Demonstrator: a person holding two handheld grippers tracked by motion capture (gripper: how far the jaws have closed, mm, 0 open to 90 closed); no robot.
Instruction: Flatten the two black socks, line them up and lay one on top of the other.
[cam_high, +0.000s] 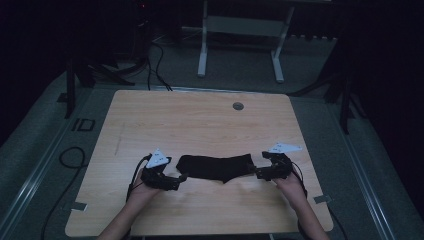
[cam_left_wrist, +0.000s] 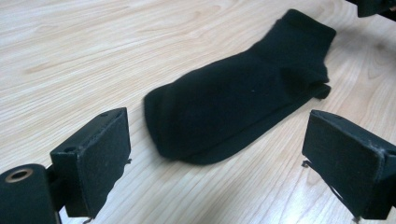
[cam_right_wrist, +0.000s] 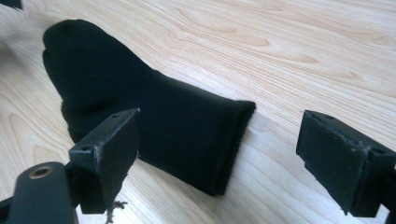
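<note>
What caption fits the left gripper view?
Open left gripper facing the toe end of a black sock lying flat on the wooden table.

Both forearms are showing bare, no sleeves in sight. Left gripper (cam_high: 175, 180): black body, pale grey three-cornered plate on top, black cable trailing off. Right gripper (cam_high: 257, 173): same black build, same grey plate and cable. Jaws are showing blocky black pads with frayed edges, small screw holes, and a brass-ringed hole.
</note>
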